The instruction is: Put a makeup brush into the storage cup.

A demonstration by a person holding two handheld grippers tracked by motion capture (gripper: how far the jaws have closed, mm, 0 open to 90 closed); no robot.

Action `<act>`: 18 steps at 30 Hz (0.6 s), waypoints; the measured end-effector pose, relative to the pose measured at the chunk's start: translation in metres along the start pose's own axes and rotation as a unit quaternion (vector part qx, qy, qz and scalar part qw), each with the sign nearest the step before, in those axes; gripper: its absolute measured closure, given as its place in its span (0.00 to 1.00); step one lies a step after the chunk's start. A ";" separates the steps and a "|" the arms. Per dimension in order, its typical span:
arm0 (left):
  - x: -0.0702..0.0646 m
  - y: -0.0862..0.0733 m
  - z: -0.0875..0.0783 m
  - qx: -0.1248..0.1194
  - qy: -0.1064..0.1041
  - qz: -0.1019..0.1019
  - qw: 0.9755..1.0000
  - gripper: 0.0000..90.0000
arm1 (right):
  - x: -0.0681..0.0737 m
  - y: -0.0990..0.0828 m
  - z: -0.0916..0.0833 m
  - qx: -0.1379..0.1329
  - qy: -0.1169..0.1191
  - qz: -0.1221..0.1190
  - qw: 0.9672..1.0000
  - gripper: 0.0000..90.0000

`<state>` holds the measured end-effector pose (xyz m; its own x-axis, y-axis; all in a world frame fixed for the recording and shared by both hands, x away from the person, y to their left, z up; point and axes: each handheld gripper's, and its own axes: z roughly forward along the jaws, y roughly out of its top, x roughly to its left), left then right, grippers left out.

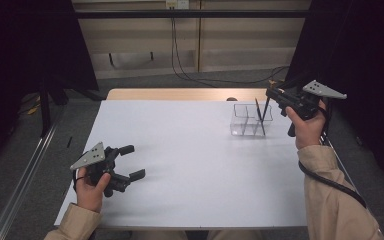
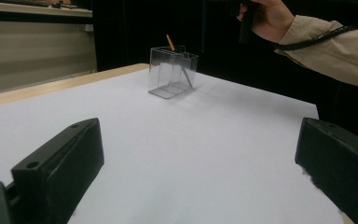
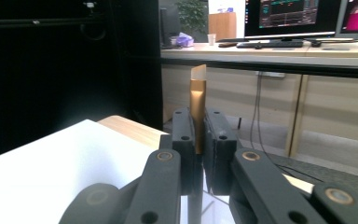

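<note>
White tabletop [image 1: 180, 150] bears clear organizer [image 1: 250, 119]; right tool [image 1: 271, 94] pinches, seemingly, a pen [image 1: 265, 112]; left tool [image 1: 132, 161] spread.

A clear divided holder [image 1: 250, 119] stands on the white table [image 1: 190, 165].

Looking along my left hand-held gripper [image 2: 200, 177], I see its two black jaws standing wide apart at the bottom corners, with nothing between them but the bare white desk [image 2: 191, 140]. Farther off on the desk stands a clear plastic holder [image 2: 172, 72], divided into compartments, near the far edge where a strip of pale wood shows. A dark, thin stick leans inside it, and an orange tip [image 2: 169, 42] pokes up above its rim. At the top right my other hand [image 2: 268, 16] hangs above and beyond the holder, gripping something dark, with a beige sleeve [image 2: 335, 58] and a black cable trailing along it.
</note>
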<state>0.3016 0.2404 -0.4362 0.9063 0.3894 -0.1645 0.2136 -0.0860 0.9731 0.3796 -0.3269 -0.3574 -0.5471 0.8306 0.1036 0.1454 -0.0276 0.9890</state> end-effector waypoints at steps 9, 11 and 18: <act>0.000 -0.001 -0.002 -0.002 0.002 -0.001 1.000 0.01 | -0.009 -0.005 0.010 0.000 -0.027 -0.011 1.000 0.94; 0.000 -0.001 -0.002 0.000 0.002 0.000 1.000 0.01 | -0.012 -0.006 0.012 0.000 -0.032 -0.011 0.999 0.94; 0.001 -0.001 -0.005 -0.002 0.005 0.000 1.000 0.01 | -0.018 -0.009 0.017 0.001 -0.045 -0.014 0.999 0.94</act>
<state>0.3007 0.2456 -0.4365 0.9023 0.3993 -0.1622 0.2118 -0.0830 0.9738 0.4018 -0.3323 -0.3699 -0.4742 0.8780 0.0655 0.1334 -0.0019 0.9911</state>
